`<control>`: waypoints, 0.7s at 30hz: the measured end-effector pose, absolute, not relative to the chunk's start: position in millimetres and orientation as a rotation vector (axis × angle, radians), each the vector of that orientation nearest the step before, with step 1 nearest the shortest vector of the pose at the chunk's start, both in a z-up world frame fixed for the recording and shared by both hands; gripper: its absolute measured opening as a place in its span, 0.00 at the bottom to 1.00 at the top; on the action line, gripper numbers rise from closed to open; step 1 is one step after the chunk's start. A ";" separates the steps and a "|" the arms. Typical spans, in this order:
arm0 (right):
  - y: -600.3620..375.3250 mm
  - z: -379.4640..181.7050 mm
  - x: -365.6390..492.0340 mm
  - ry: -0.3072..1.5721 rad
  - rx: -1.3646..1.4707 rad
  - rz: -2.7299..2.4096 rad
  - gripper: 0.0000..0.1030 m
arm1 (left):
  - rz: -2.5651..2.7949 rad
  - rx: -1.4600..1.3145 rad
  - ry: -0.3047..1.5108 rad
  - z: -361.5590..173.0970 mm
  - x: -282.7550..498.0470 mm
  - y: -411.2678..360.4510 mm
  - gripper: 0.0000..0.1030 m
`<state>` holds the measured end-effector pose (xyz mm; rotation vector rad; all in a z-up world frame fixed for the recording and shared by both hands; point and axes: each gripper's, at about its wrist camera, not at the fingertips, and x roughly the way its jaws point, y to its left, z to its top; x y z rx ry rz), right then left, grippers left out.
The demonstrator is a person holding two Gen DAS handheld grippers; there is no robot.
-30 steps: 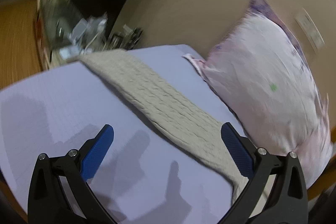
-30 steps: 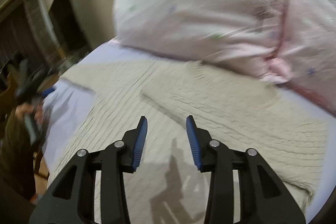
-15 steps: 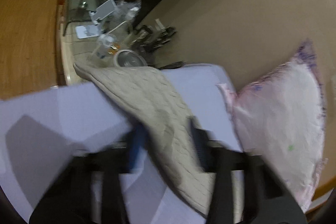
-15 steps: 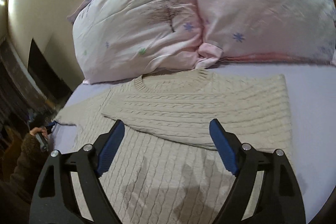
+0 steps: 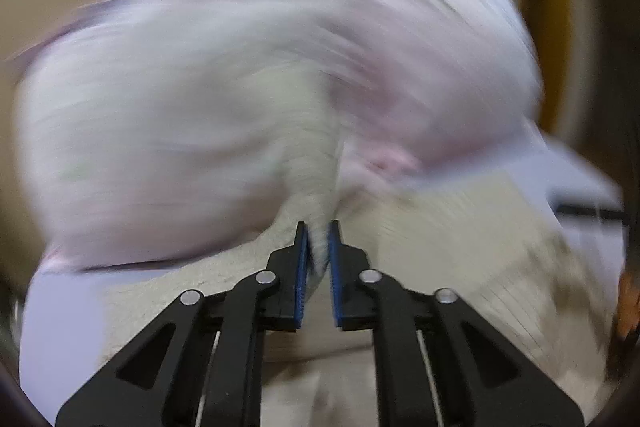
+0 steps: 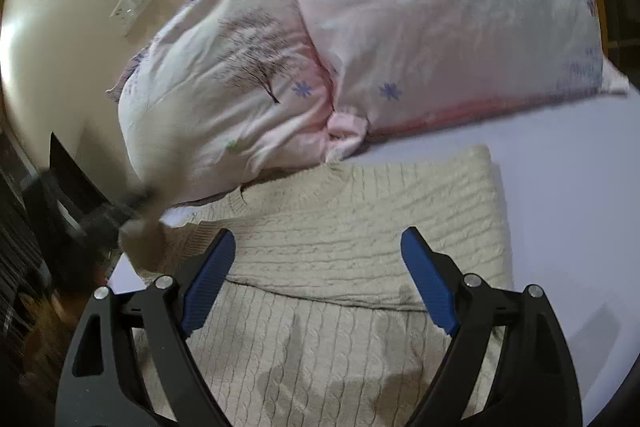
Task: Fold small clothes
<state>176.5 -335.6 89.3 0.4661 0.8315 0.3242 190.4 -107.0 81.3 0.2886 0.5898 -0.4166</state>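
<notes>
A beige cable-knit sweater lies flat on the lilac bed sheet, its right sleeve folded across the chest. My left gripper is shut on the sweater's left sleeve, which rises blurred between the blue pads. In the right wrist view that lifted sleeve shows as a blurred beige strip at the left. My right gripper is open and empty, hovering over the sweater's body.
Two pink floral pillows lie against the beige wall behind the sweater's collar. A wall switch plate is above them. Dark furniture stands past the bed's left edge.
My left gripper closed on the left sleeve and swung it up and toward the sweater's body, blurring its view. My right gripper opened wide and stayed over the sweater.
</notes>
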 end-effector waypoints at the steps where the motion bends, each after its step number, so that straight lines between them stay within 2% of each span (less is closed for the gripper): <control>1: -339.6 85.2 178.6 0.847 0.487 0.321 0.82 | -0.444 0.340 0.614 67.8 187.1 -128.7 0.11; 3: -350.0 78.6 181.5 0.878 0.542 0.324 0.81 | -0.480 0.407 0.647 46.8 174.2 -155.8 0.11; 5: -358.2 73.7 183.4 0.904 0.575 0.326 0.76 | -0.504 0.359 0.652 51.3 158.7 -141.9 0.14; 7: -362.8 68.9 187.7 0.925 0.590 0.316 0.75 | -0.481 0.278 0.637 65.0 148.5 -106.2 0.37; 9: -361.6 61.3 196.1 0.952 0.607 0.307 0.72 | -0.447 0.199 0.635 76.2 133.8 -64.1 0.47; 11: -357.2 53.1 206.3 0.984 0.628 0.310 0.66 | -0.410 0.116 0.688 79.5 118.1 -15.4 0.48; 13: -354.4 45.4 212.0 1.038 0.641 0.297 0.64 | -0.372 0.022 0.758 73.0 100.0 25.6 0.57; 15: -356.2 48.0 200.8 1.053 0.644 0.320 0.64 | -0.343 -0.074 0.818 60.6 85.2 64.7 0.57; 17: -360.8 56.7 183.6 1.041 0.614 0.322 0.70 | -0.317 -0.169 0.873 45.7 58.5 95.8 0.58; 21: -381.8 68.3 128.7 1.042 0.546 0.271 0.72 | -0.340 -0.294 0.929 22.8 23.5 116.9 0.58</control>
